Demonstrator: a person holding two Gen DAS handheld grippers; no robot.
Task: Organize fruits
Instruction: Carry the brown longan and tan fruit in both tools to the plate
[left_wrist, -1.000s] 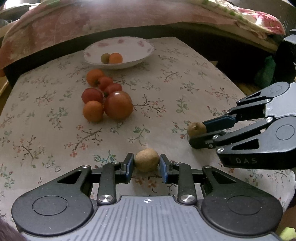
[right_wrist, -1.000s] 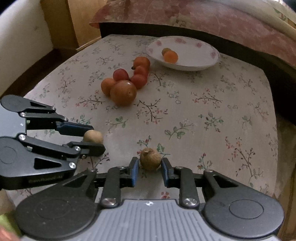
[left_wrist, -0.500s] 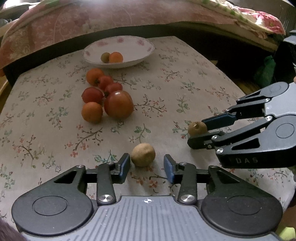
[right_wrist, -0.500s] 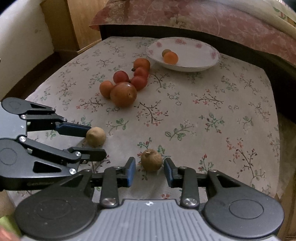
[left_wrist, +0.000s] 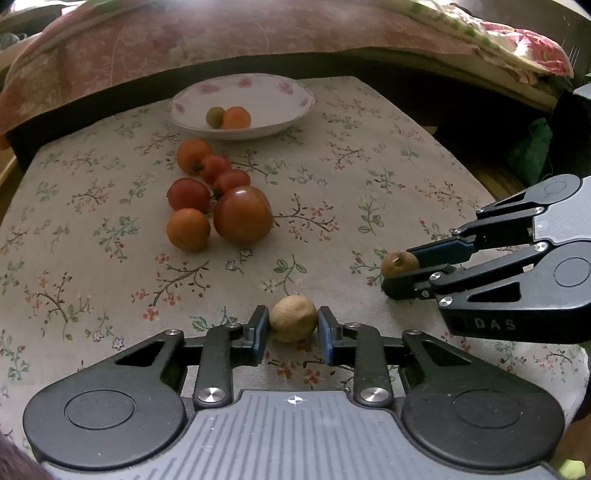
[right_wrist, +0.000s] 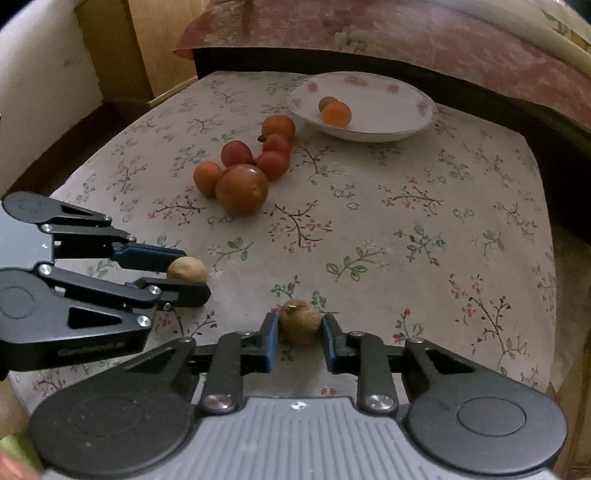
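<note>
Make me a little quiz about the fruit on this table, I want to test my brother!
1. How many fruits lie in the plate?
2. True or false: the biggest tomato is inside the plate.
3. What sits between the fingers of the left gripper? A: a tan round fruit. B: an orange tomato. C: nothing.

Key: 1. Two. 2. False, it lies on the tablecloth with the other tomatoes. 3. A.

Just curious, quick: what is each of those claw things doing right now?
Left gripper: fingers closed on the pale brown fruit.
Right gripper: fingers closed on the darker brown fruit.
</note>
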